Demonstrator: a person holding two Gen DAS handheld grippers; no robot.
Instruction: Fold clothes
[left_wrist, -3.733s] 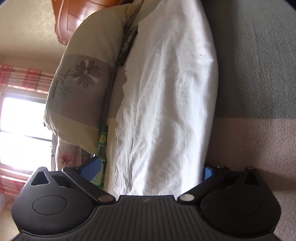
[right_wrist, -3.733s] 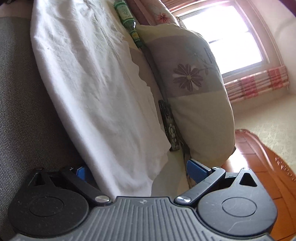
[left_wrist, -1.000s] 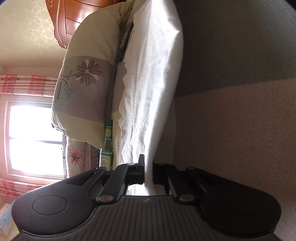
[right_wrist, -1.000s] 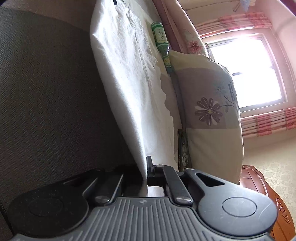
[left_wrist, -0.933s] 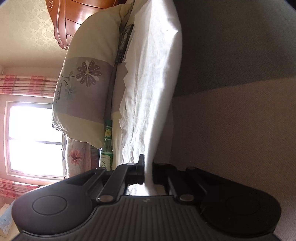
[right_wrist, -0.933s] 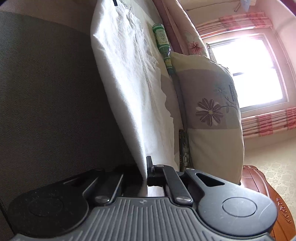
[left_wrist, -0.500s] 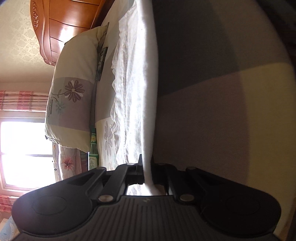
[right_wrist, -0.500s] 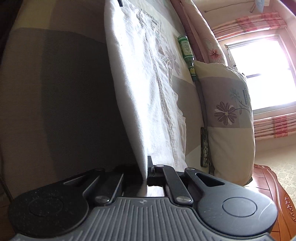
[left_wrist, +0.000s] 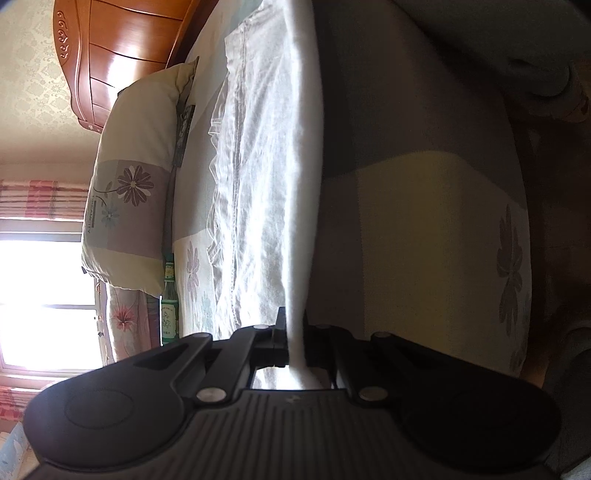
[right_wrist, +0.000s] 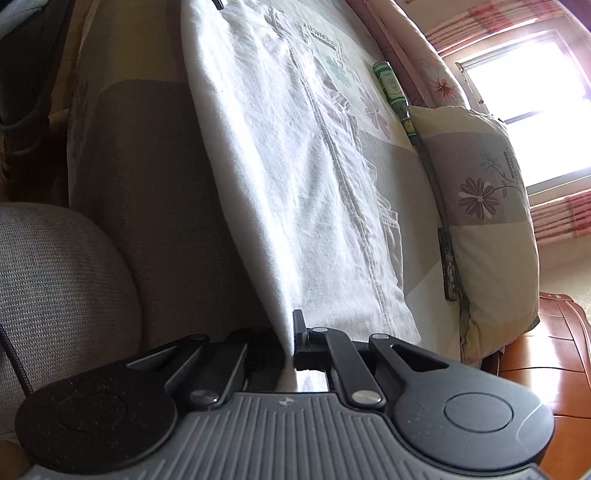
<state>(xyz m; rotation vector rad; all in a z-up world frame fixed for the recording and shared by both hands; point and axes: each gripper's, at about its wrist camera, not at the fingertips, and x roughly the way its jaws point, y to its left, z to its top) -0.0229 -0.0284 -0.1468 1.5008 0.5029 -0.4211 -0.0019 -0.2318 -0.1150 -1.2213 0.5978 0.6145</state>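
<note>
A white garment (left_wrist: 266, 177) lies stretched across the patterned bedspread (left_wrist: 424, 229), one long edge raised off the bed. My left gripper (left_wrist: 293, 332) is shut on that raised edge at one end, the cloth pinched between its black fingers. In the right wrist view the same white garment (right_wrist: 295, 158) runs away from the camera, seams and a pocket showing. My right gripper (right_wrist: 290, 332) is shut on the edge at the other end. The fold of cloth hangs taut between the two grippers.
A flowered pillow (left_wrist: 125, 206) lies along the far side of the bed, also seen as the pillow (right_wrist: 487, 206). A green glass bottle (left_wrist: 168, 306) and a dark remote (left_wrist: 183, 129) rest beside it. A wooden headboard (left_wrist: 118, 48) and a bright window (right_wrist: 524, 88) lie beyond. A grey-clad knee (right_wrist: 62, 277) is near.
Both grippers have pulled back across the bed with the garment's edge, so more bedspread shows. Earlier they stood open around the cloth; now they are shut on it.
</note>
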